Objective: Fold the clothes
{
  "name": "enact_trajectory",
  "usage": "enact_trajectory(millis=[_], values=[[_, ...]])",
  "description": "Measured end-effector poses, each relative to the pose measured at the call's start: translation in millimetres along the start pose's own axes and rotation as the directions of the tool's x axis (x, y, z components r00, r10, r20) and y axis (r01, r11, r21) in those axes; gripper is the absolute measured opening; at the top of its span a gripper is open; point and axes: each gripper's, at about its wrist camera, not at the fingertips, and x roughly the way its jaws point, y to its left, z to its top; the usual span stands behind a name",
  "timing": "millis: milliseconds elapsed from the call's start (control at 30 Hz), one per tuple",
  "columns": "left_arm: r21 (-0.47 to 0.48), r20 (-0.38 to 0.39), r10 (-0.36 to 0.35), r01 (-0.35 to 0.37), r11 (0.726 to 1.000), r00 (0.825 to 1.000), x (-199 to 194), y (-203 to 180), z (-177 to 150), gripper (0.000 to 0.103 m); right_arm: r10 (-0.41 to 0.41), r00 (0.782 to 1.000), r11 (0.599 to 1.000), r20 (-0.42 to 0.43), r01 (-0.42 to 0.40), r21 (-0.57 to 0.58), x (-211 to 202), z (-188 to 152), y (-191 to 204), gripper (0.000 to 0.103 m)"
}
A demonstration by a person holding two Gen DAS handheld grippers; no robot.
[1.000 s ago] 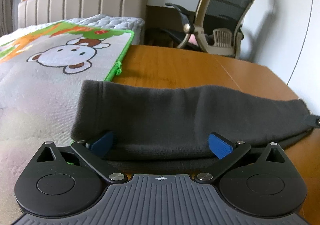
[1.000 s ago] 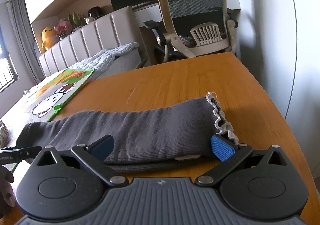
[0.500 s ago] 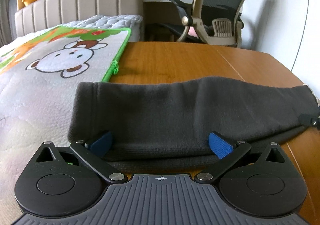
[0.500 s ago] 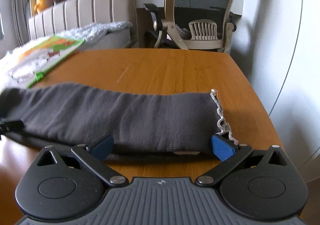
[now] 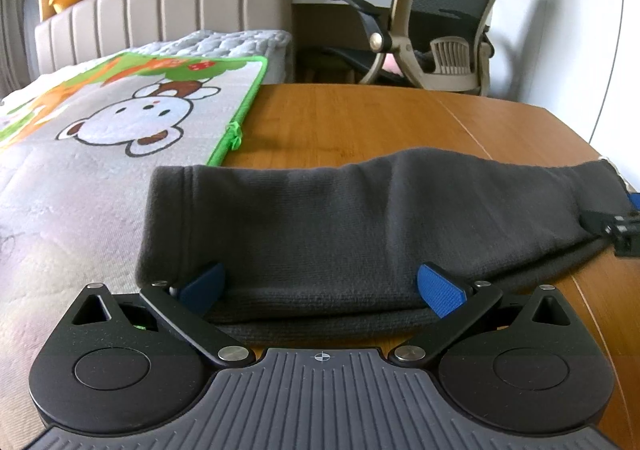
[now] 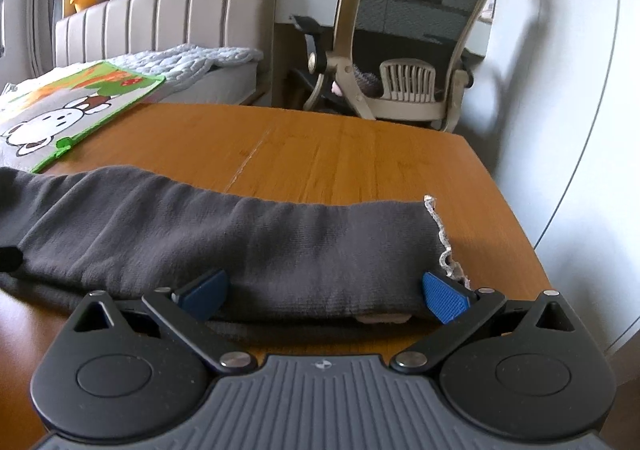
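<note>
The dark grey garment (image 5: 360,218) lies folded in a long band across the wooden bench (image 5: 360,118), directly ahead of both tools. The left tool (image 5: 320,286) stands wide, its blue pads against the band's near edge by the closed left end. The right tool (image 6: 324,290) is likewise spread wide at the frayed right end (image 6: 442,246). A monkey-print mat (image 5: 120,118) lies ahead-left.

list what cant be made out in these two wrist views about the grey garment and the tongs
- Left wrist view: the grey garment's near bottom edge lies behind the left tongs' body.
- Right wrist view: the garment's left end is cut off by the frame edge.
- Both views: what sort of garment it is stays unclear; folded layers hide its shape.
- Right tongs: contact with the cloth cannot be judged.
</note>
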Motion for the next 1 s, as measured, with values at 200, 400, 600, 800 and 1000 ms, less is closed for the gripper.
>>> enact_trajectory(millis=[200,400,600,800,1000], values=[[-0.002,0.001,0.000,0.000,1.000,1.000,0,0,0,0.103,0.035,0.999,0.999,-0.019,-0.034,0.036,-1,-3,-8,0.103],[-0.005,0.002,-0.002,0.002,1.000,1.000,0,1,-1,0.103,0.034,0.999,0.999,-0.022,-0.033,0.041,0,-3,-7,0.103],[-0.002,0.000,0.004,-0.004,1.000,1.000,0,0,0,0.103,0.070,0.997,0.997,-0.016,-0.069,0.015,7,2,-11,0.103],[-0.004,-0.002,0.002,-0.002,1.000,1.000,3,0,2,0.103,0.240,0.967,0.971,-0.090,-0.239,0.024,-29,-9,-24,0.103],[-0.005,-0.001,0.004,-0.004,1.000,1.000,16,1,12,0.103,0.218,0.965,0.972,-0.147,-0.228,-0.054,-13,-7,4,0.103]])
